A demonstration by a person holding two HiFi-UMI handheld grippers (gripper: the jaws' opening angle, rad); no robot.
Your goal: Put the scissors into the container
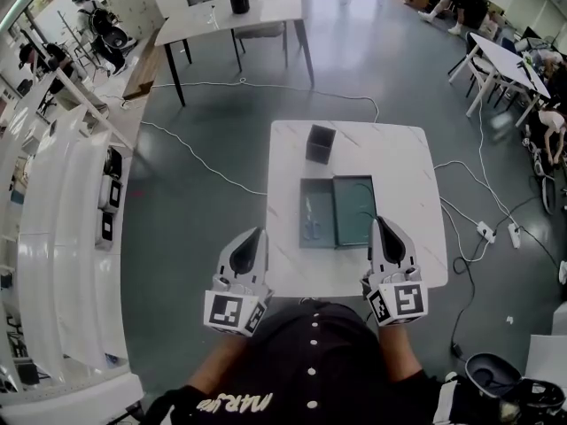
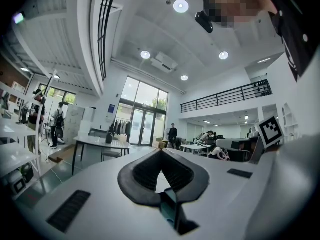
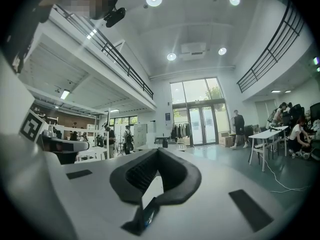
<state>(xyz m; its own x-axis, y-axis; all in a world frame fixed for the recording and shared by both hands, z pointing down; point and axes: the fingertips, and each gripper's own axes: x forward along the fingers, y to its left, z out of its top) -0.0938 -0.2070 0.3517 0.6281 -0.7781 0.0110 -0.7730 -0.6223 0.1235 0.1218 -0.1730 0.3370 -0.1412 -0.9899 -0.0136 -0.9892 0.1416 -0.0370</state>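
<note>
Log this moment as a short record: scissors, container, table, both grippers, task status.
scissors: lying flat in the left half of the open case, untouched
container: dark, square, upright, beyond the case on the table's far side
table: white, square
left gripper: shut, empty, at the table's near edge
right gripper: shut, empty, by the case's near right corner
task: not yet started

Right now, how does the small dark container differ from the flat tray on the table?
The dark container stands upright and narrow; the tray lies flat and wide. The container is dark grey, the tray greenish. The scissors lie in the tray's left half, not in the container. Both sit on the white table.
</note>
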